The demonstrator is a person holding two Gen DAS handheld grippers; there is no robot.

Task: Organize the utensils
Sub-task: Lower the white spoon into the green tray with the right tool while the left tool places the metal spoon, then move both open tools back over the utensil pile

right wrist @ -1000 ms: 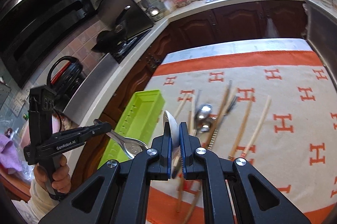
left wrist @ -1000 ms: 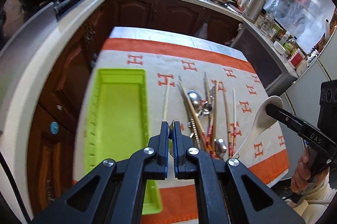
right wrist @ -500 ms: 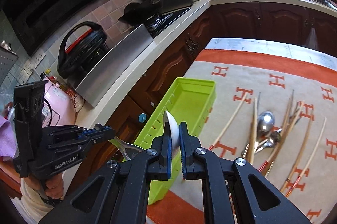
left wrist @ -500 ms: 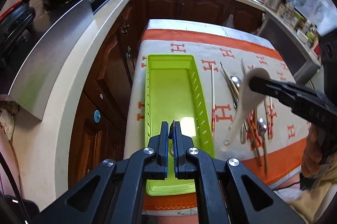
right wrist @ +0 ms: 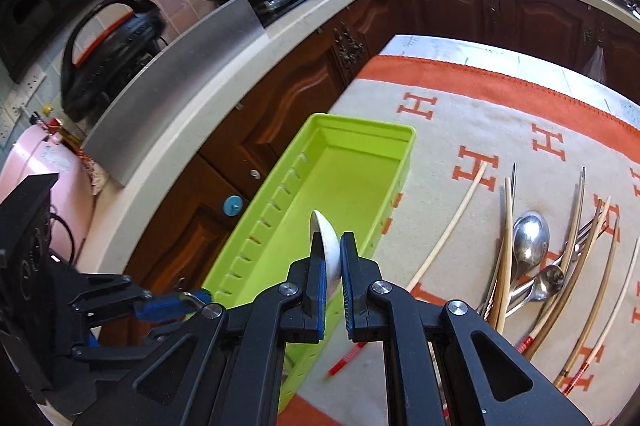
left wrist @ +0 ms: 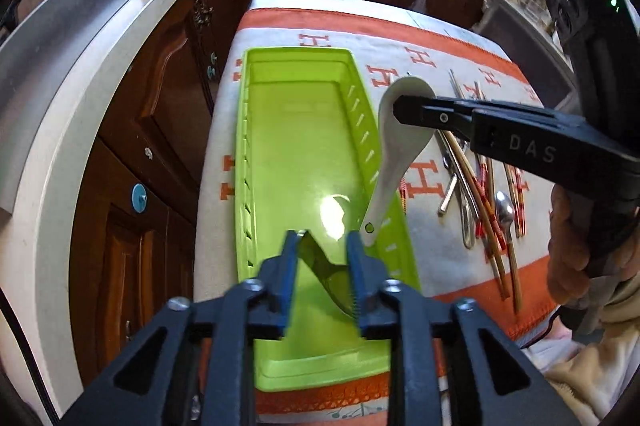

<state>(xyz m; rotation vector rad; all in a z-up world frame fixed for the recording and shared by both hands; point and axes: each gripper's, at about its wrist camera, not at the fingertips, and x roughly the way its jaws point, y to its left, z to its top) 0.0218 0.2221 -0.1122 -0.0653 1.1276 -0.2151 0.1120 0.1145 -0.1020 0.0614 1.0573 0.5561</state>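
The left gripper (left wrist: 323,240) hangs over the near end of the green tray (left wrist: 256,129), and its jaws are opening with a metal spoon (left wrist: 324,268) slanting between them. The right gripper (right wrist: 331,246) pinches a white spoon (left wrist: 394,145) above the tray's right wall. More spoons and chopsticks (right wrist: 532,258) lie right of the tray on the cloth (right wrist: 460,113).

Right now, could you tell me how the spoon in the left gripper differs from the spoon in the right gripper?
The left gripper has a shiny metal spoon between opening jaws; the right gripper clamps a white ceramic spoon. The metal spoon is low inside the green tray; the ceramic spoon hangs above the tray's right wall. Both are at the tray.
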